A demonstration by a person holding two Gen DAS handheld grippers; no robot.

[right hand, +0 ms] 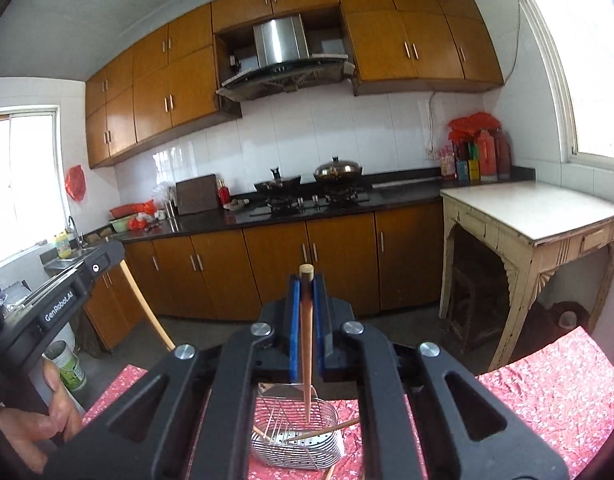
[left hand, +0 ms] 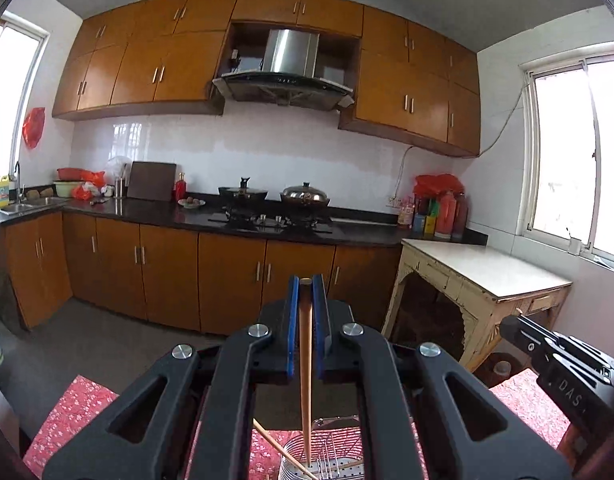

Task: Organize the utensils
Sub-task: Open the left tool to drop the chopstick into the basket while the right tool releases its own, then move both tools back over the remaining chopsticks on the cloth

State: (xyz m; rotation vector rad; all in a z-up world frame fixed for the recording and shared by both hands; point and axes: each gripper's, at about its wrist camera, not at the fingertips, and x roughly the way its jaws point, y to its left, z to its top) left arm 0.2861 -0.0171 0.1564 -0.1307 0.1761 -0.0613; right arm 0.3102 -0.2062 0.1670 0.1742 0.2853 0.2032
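My left gripper (left hand: 305, 285) is shut on a wooden chopstick (left hand: 305, 360) that hangs down between its blue pads (left hand: 293, 320) toward a wire utensil basket (left hand: 327, 460) below. My right gripper (right hand: 305, 282) is shut on another wooden chopstick (right hand: 305, 344), whose tip points into the same metal basket (right hand: 295, 436) on the red floral cloth (right hand: 547, 392). Loose chopsticks (right hand: 323, 430) lie slanted in the basket. The right gripper's body (left hand: 559, 364) shows at the right edge of the left wrist view. In the right wrist view the left gripper's body (right hand: 63, 300) and a hand (right hand: 39, 420) show at left, with its chopstick (right hand: 147, 308).
Beyond the cloth-covered table stands a kitchen: orange cabinets (left hand: 227, 272), a dark counter with a hob and two pans (left hand: 275, 196), a sink (left hand: 27, 204) at left. A worn cream side table (left hand: 487, 272) stands at right under a window.
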